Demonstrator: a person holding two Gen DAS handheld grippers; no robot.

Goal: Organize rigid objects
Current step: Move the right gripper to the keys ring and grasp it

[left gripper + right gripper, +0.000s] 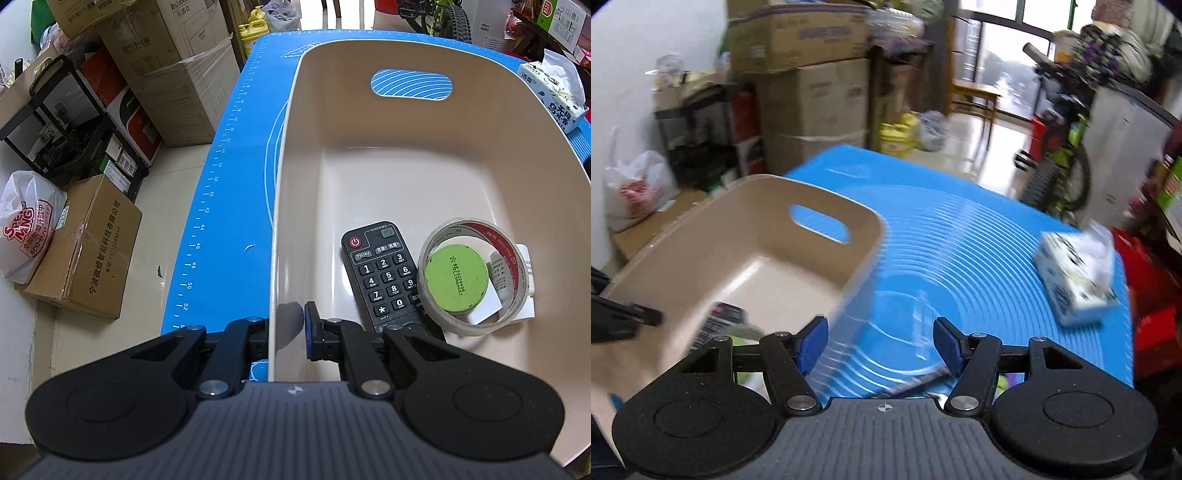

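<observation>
Meanwhile the left gripper (286, 326) pinched the beige bin's (280, 206) wall at six o'clock. Inside lay a remote (384, 280) and a tape roll (472, 275). The right gripper (881, 345) gaped wide, empty.

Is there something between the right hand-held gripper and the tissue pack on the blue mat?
Nothing visible. The right hand-held gripper is open and empty, and only bare blue mat lies between it and the tissue pack ahead to its right. The beige bin stands off to the left.

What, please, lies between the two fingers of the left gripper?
The left wrist view shows the bin wall between the left gripper fingers, one outside, one inside near the remote.
</observation>
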